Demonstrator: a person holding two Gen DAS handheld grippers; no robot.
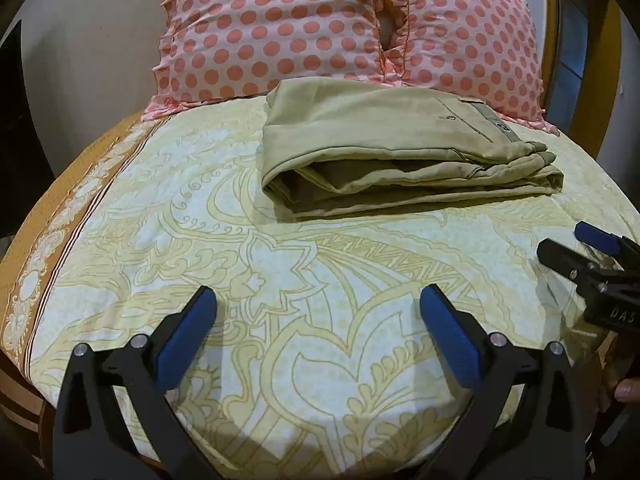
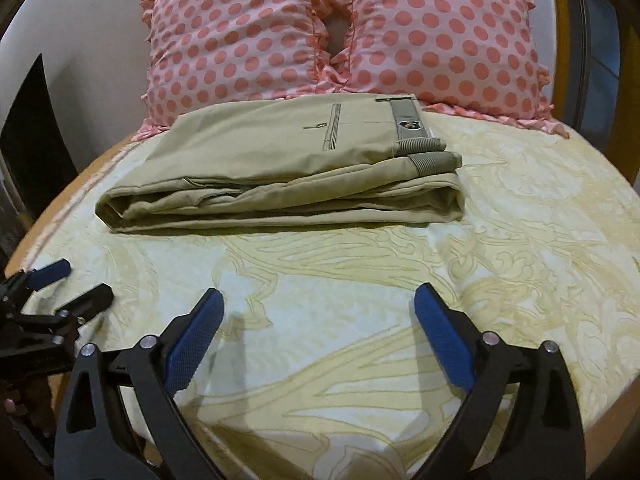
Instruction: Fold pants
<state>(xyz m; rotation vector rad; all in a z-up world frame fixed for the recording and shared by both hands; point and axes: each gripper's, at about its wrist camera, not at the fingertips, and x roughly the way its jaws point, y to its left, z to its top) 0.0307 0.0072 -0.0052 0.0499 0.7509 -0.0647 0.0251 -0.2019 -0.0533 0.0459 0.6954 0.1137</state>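
Both tools are spread wide with nothing between the blue pads: the left gripper [image 1: 318, 300] hovers low over the patterned bedsheet [image 1: 312, 264], and the right gripper [image 2: 318, 302] hangs beside it at about the same height, equally empty. Each one shows at the edge of the other's view, so the pair sit close together, side by side, at the near end of the bed. Out ahead of them lie the khaki pants [image 2: 280, 172] — already doubled into a compact stack, waistband and its small badge on top at the right end, rounded fold at the left end. The bundle's long axis runs left to right, crosswise to the way the fingers point, and it rests well apart from both tools, up against the polka-dot pillows [image 2: 340, 36]. From the left wrist view the stack sits ahead and to the right; from the right wrist view it is nearly dead ahead, a little to the left — so I'd judge the right hand the better placed. The folding looks about finished to me.
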